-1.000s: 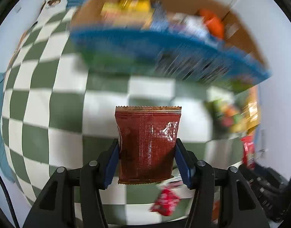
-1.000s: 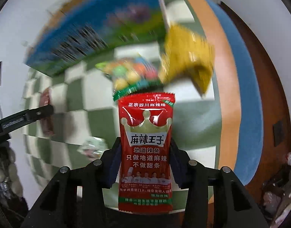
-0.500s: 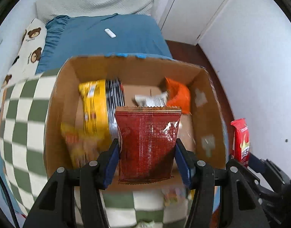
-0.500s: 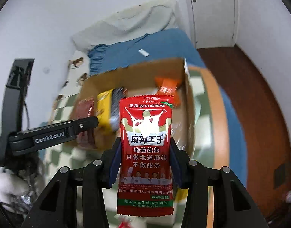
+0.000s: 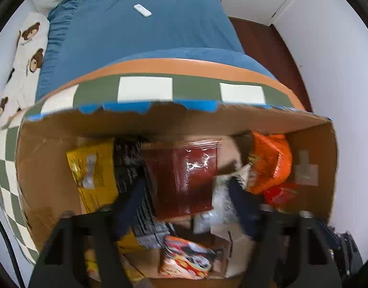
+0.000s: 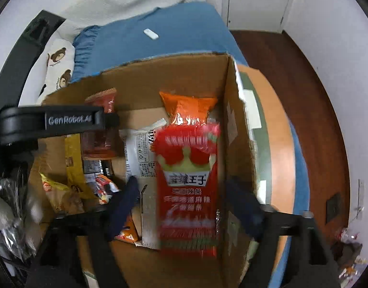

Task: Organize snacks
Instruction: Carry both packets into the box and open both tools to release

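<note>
Inside the cardboard box (image 5: 52, 144), walls hem both grippers. Left gripper (image 5: 184, 206) has just been opening, dark red packet (image 5: 184, 177) loose between its pads; right gripper (image 6: 184, 206) likewise, its red crown packet (image 6: 188, 192) beside the right wall.

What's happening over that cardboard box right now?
Both jaws just opened. Dark red foil packet and bright red crowned packet released over brown cardboard box. Nothing blocking.
</note>
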A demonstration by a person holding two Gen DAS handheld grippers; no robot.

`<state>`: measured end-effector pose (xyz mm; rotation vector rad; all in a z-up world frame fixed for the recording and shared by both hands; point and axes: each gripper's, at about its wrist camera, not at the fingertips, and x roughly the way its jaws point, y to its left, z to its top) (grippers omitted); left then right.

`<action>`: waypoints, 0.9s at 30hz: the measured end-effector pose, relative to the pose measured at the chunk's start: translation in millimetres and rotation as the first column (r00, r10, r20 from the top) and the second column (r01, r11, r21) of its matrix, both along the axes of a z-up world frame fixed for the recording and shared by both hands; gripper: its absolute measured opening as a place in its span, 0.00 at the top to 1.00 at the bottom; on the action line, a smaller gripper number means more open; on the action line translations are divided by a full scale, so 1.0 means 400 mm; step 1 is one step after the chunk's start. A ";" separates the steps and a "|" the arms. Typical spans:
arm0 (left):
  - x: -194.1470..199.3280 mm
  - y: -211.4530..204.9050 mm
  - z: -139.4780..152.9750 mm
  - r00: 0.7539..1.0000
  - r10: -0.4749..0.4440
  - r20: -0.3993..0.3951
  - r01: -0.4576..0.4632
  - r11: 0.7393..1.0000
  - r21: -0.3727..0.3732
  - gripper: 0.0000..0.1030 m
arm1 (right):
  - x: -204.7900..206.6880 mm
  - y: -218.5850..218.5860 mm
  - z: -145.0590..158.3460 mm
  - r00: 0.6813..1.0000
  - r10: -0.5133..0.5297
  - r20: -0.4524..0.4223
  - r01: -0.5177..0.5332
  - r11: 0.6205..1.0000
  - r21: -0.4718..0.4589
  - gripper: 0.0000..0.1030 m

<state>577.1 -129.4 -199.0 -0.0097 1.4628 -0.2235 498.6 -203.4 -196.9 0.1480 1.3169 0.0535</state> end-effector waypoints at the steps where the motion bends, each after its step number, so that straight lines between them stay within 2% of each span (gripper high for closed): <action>1: 0.003 0.001 0.000 1.000 -0.002 0.012 0.001 1.000 0.012 0.08 | 0.008 0.003 -0.005 1.000 0.003 -0.007 -0.003 1.000 -0.004 0.15; 4: 0.000 0.013 -0.001 1.000 0.004 0.014 -0.004 1.000 0.005 0.08 | 0.020 0.016 -0.009 1.000 -0.001 -0.014 0.001 1.000 -0.004 0.08; 12: -0.065 0.061 0.015 0.999 0.035 0.026 -0.035 0.999 0.011 0.08 | 0.012 0.019 -0.017 1.000 -0.004 -0.024 0.004 1.000 -0.012 0.08; 19: -0.159 0.118 0.055 0.996 0.052 0.069 -0.053 0.999 0.005 0.08 | -0.022 0.018 -0.006 1.000 -0.001 -0.018 0.001 1.000 -0.017 0.08; 27: -0.267 0.163 0.112 0.987 0.056 0.152 -0.059 0.998 0.011 0.08 | -0.071 0.028 0.004 1.000 0.015 0.011 -0.014 1.000 -0.024 0.08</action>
